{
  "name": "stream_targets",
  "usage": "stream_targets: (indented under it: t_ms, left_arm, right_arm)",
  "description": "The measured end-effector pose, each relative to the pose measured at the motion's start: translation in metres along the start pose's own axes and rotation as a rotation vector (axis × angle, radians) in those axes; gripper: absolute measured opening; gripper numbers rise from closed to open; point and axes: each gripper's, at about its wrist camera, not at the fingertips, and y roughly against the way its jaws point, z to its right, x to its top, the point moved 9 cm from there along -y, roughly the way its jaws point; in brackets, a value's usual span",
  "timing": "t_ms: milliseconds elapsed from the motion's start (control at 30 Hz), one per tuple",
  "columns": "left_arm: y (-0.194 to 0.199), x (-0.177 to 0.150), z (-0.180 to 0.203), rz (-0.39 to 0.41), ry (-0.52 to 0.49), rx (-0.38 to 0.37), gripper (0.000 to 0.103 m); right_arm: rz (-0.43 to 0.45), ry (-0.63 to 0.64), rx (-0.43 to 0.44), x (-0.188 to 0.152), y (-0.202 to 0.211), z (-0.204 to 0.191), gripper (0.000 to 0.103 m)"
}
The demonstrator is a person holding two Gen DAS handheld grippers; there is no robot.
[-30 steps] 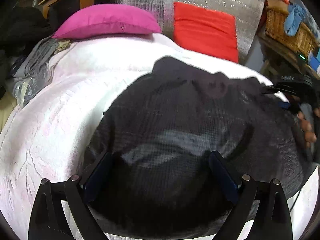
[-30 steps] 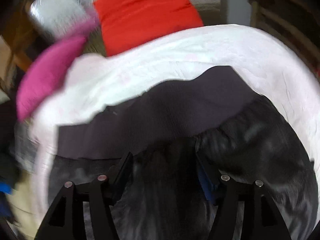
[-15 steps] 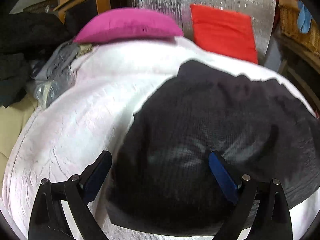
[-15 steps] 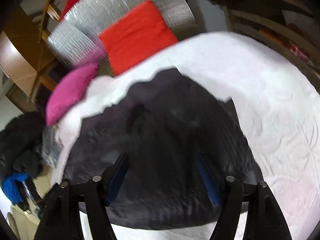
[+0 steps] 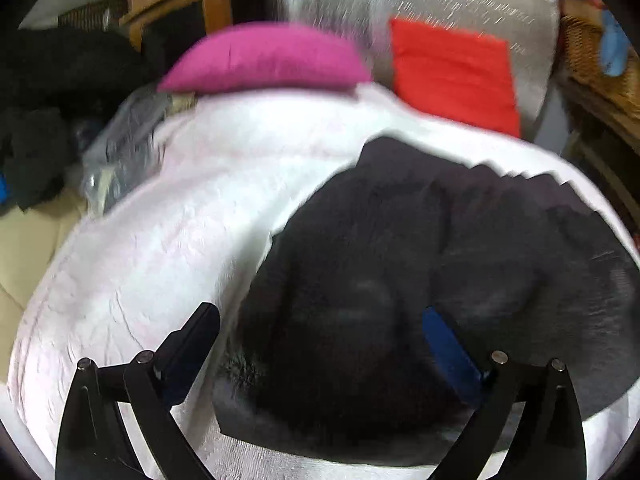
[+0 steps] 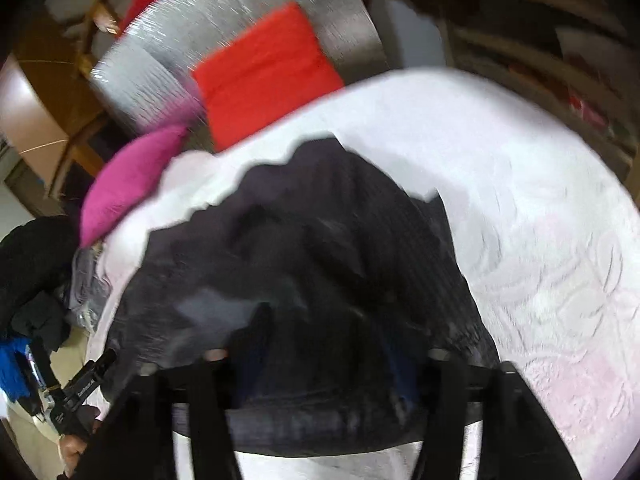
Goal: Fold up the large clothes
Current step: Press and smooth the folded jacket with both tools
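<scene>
A large black garment (image 5: 420, 280) lies folded in a rough pile on the white quilted bed (image 5: 168, 248). It also shows in the right wrist view (image 6: 304, 280). My left gripper (image 5: 320, 332) is open and empty, held above the garment's near left edge. My right gripper (image 6: 320, 364) is open and empty above the garment's near edge; its blue pads are dark and blurred against the cloth. The left gripper (image 6: 84, 384) appears at the lower left of the right wrist view.
A magenta pillow (image 5: 264, 58) and a red cushion (image 5: 452, 72) lean at the head of the bed against a silver padded board (image 5: 460, 4). Dark clothes (image 5: 36, 128) are heaped left of the bed. A wicker basket (image 5: 600, 64) stands at the right.
Both grippers have drawn back and up from the garment, which now lies released on the bed. The left view has shifted left; the right view has tilted.
</scene>
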Motion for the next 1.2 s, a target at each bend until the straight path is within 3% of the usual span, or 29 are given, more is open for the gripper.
stream_targets:
  t_ms: [133,200,300,400,533,667,767,900,967,1000,1067,1200]
  left_arm:
    - [0.017,0.006,0.016,0.075,-0.050,-0.038,0.102]
    - [0.007,0.001,0.024,0.043,-0.069,-0.067,0.102]
    - [-0.023,-0.021,0.041,-0.098,-0.141,-0.069,0.102]
    - [-0.028,-0.024,0.047,-0.068,-0.159,-0.045,0.103]
    - [-0.036,-0.030,0.043,-0.119,-0.102,-0.056,0.103]
    - [-0.038,-0.023,0.046,-0.196,-0.165,-0.097,0.103]
    - [-0.027,-0.007,0.031,-0.172,-0.066,-0.179,0.103]
    - [-0.027,0.013,0.003,-0.123,0.027,-0.133,0.103]
    - [-0.044,0.007,-0.001,-0.156,-0.015,-0.063,0.103]
    - [-0.059,-0.002,0.000,-0.201,-0.065,-0.003,0.103]
    - [-0.073,-0.009,0.008,-0.217,-0.120,0.027,0.103]
    - [-0.063,-0.007,0.006,-0.216,-0.115,0.059,0.103]
  right_arm:
    - [0.025,0.052,0.047,0.000,0.002,-0.033,0.074]
    - [0.019,0.089,0.059,-0.003,-0.008,-0.050,0.074]
    - [-0.033,0.139,0.055,-0.017,-0.029,-0.064,0.074]
    - [-0.105,0.186,-0.019,-0.038,-0.057,-0.062,0.074]
    - [-0.114,0.217,-0.068,-0.039,-0.064,-0.067,0.074]
    - [-0.042,0.166,-0.033,-0.019,-0.042,-0.068,0.074]
    - [0.068,0.138,-0.107,0.008,-0.023,-0.054,0.074]
    - [0.037,0.057,-0.166,0.019,-0.041,-0.022,0.074]
    - [-0.016,0.020,-0.217,0.015,-0.065,-0.002,0.074]
    - [-0.041,0.003,-0.197,0.012,-0.076,0.005,0.074]
    - [-0.020,0.000,-0.171,0.014,-0.080,0.008,0.074]
    - [-0.015,-0.007,-0.175,0.019,-0.065,0.003,0.074]
